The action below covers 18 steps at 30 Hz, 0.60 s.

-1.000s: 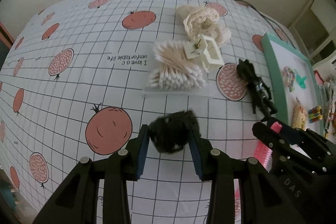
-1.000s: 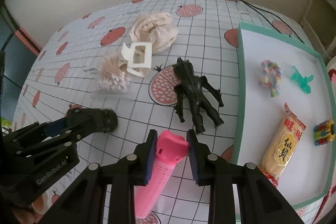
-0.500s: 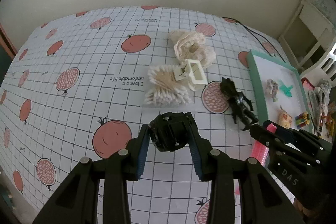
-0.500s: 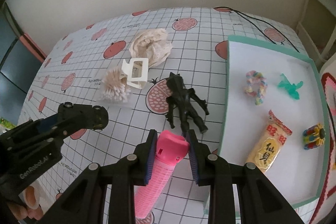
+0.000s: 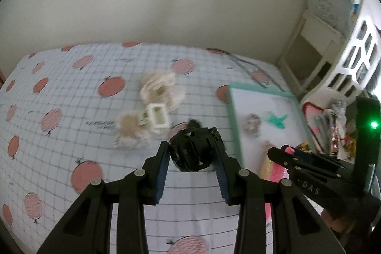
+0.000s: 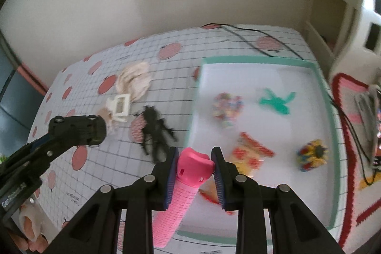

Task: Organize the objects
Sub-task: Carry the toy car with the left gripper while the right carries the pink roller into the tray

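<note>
With the left gripper [image 5: 193, 157] clenched on a black toy car [image 5: 191, 150] and the right gripper [image 6: 194, 173] clenched on a pink comb [image 6: 183, 192], both should travel level toward the green-rimmed tray [image 6: 321, 77] at two o'clock, releasing onto bare floor, clear of the snack packet [image 6: 250, 154].

Motion blur smears the tray [image 6: 262, 61] contents and the swabs [image 5: 129, 132]; the toy car [image 5: 193, 150] hides most of the black figure [image 5: 194, 122] behind it.

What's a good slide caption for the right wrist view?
Right tool carries pink comb toward green-rimmed tray.
</note>
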Motion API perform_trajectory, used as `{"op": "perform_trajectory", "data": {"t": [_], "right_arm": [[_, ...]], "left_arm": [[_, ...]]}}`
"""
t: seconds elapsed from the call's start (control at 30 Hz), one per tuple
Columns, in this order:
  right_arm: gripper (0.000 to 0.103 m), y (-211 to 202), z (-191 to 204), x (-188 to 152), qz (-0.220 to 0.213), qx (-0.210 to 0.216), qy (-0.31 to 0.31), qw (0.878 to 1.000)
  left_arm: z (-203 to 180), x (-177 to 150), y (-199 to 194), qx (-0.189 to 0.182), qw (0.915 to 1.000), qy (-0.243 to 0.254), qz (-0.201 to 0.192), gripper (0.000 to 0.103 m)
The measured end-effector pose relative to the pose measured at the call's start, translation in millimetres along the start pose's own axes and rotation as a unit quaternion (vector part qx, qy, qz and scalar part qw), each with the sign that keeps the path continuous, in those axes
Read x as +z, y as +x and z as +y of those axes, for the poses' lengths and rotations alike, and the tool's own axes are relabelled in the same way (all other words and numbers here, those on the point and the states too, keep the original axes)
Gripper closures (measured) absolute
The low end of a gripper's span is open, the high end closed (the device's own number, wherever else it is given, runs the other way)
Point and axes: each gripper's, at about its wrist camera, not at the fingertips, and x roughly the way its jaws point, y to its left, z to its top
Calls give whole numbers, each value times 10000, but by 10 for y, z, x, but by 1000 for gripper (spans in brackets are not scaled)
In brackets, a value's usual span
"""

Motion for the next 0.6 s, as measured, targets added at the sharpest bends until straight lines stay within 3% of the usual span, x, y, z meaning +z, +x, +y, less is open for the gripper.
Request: {"op": "perform_trajectory", "data": {"t": [0.3,0.6], "right_arm": [[73,-188,-643,-20,-136,-303,410,9986],[73,-115,-840,-63,-43,-671,319,9972]], "left_arm": [[-503,-1,51,-286,9989,266,-260,65],[-787,-62,229,-357,9980,426,-306,65]]}}
